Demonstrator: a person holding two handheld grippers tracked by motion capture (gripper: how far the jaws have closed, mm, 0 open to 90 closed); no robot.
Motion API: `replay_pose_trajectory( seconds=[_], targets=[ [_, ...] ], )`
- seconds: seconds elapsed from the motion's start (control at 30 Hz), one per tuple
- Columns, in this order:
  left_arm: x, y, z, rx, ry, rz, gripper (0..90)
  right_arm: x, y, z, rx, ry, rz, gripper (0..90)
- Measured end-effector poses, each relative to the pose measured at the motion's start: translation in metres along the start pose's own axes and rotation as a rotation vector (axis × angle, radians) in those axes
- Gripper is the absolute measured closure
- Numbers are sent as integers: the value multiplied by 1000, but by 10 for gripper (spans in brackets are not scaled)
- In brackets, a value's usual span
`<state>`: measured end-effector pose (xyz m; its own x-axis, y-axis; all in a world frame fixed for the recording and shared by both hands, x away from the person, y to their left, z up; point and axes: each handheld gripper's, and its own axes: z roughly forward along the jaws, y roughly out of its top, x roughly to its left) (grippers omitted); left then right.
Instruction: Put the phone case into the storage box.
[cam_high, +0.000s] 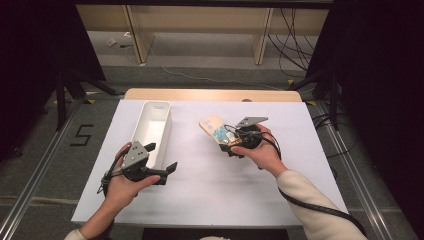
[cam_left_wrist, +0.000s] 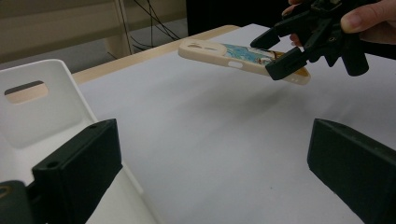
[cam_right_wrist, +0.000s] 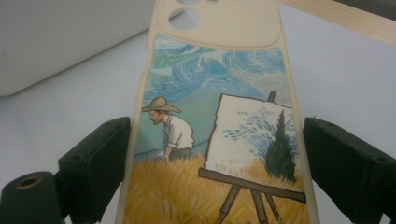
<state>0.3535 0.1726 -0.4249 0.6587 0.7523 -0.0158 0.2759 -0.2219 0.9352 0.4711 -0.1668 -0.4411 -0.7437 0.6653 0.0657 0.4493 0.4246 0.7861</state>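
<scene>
Two narrow edges are all that carry the phone case (cam_left_wrist: 243, 58): the right gripper (cam_high: 235, 145) has its jaws clamped across the width of the case, one jaw on each long side, and holds it in the air, off the white table cover (cam_high: 210, 175) and to the right of the white bin (cam_high: 152, 131). In the left gripper view the case hangs clear above its own shadow, with most of its length jutting past the jaws toward the bin.

That overhang is the main risk. A soft case squeezed across its width can bow and pop out of the jaws, or pivot downward at the free, camera-hole end; a quick swing toward the bin would make this more likely. If it drops, it would probably land flat on the cover short of the bin.

The left gripper (cam_high: 167, 171) rests just beside the bin's near end, jaws spread wide and empty. Whether one jaw touches the bin's wall is hard to tell. If it does, a nudge could slide the bin as the case arrives, so the case clips the rim.
</scene>
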Motion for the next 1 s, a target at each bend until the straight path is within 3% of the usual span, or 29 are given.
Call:
replay_pose_trajectory(
  seconds=[0.7,1.0],
  targets=[
    [-8,35,35,-26,-42,0,38,7,-4,-20,-68,2,-14,115],
    [-18,47,57,-14,-76,10,42,10,-4,-24,-86,5,-22,115]
  ],
)
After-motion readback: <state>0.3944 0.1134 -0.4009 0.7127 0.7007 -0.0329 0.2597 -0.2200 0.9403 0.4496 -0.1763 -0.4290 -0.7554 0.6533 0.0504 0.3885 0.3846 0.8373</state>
